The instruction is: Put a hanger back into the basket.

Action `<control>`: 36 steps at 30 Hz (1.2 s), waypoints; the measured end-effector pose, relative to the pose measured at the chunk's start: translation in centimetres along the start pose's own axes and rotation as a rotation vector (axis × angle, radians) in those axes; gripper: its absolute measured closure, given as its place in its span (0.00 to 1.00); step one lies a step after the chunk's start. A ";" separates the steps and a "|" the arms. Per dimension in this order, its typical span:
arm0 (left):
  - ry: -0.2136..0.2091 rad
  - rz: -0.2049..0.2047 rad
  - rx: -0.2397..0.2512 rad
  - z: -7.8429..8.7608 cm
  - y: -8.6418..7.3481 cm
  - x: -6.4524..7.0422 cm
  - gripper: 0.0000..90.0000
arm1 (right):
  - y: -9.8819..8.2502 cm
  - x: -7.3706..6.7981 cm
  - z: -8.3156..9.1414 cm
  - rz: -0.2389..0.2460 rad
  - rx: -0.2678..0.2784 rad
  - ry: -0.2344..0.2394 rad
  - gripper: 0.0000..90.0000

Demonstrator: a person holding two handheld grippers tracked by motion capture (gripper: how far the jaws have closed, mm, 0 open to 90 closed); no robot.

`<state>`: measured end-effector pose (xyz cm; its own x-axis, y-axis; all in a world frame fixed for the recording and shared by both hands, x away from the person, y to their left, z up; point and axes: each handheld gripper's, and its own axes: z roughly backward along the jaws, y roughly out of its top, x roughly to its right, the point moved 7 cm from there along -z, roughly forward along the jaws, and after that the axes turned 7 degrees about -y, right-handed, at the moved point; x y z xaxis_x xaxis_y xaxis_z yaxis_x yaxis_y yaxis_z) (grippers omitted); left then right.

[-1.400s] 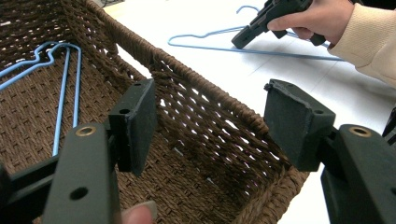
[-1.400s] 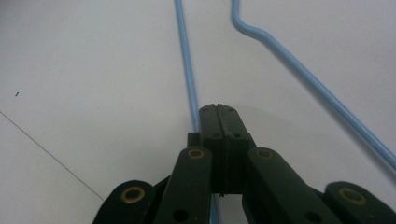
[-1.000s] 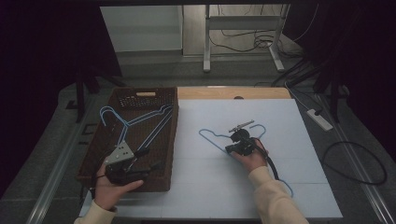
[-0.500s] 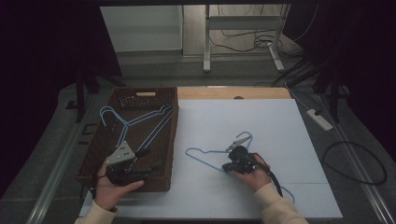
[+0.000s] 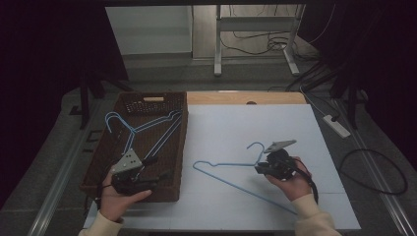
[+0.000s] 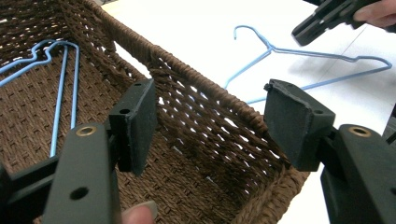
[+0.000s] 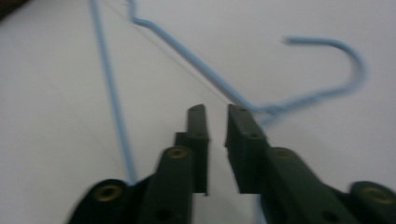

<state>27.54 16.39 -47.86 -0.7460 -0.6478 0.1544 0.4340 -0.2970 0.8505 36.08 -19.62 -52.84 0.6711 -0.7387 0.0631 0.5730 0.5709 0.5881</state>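
A blue wire hanger point(image 5: 226, 164) lies flat on the white table, hook pointing away. My right gripper point(image 5: 259, 169) hovers just right of its neck. In the right gripper view its jaws point(image 7: 217, 109) have just been opening; they stand a little apart with nothing between them, and the hanger point(image 7: 112, 93) lies beyond the tips. My left gripper point(image 5: 156, 168) rests at the near right corner of the brown wicker basket point(image 5: 147, 101). Its jaws point(image 6: 212, 93) are wide open astride the basket's wall point(image 6: 116, 35), one inside and one outside. Other blue hangers point(image 5: 147, 128) lie inside the basket.
The basket takes up the table's left side. The white mat stretches to the right and far side of the loose hanger. A power strip point(image 5: 337, 125) and cables lie on the floor to the right. A metal stand point(image 5: 255, 29) rises beyond the table.
The right gripper dragged the hanger toward the near side, then let it go and drew back to the right. The left gripper has stayed at the basket corner.
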 end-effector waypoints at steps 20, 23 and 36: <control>-0.003 -0.004 -0.008 -0.3 0.0 0.2 0.40 | -2.7 2.4 -1.9 0.048 -0.277 -0.072 0.68; -0.003 -0.002 -0.011 -0.4 -0.1 0.1 0.40 | -2.4 2.4 -2.4 0.052 -0.307 -0.067 0.72; -0.004 -0.007 -0.009 -0.4 -0.1 0.2 0.40 | -1.5 1.8 -3.0 0.115 -0.421 -0.089 0.97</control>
<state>27.54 16.06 -48.13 -0.7509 -0.6430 0.1508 0.4338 -0.3079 0.8468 37.85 -20.66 -56.05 0.7091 -0.6794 0.1888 0.6510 0.7336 0.1949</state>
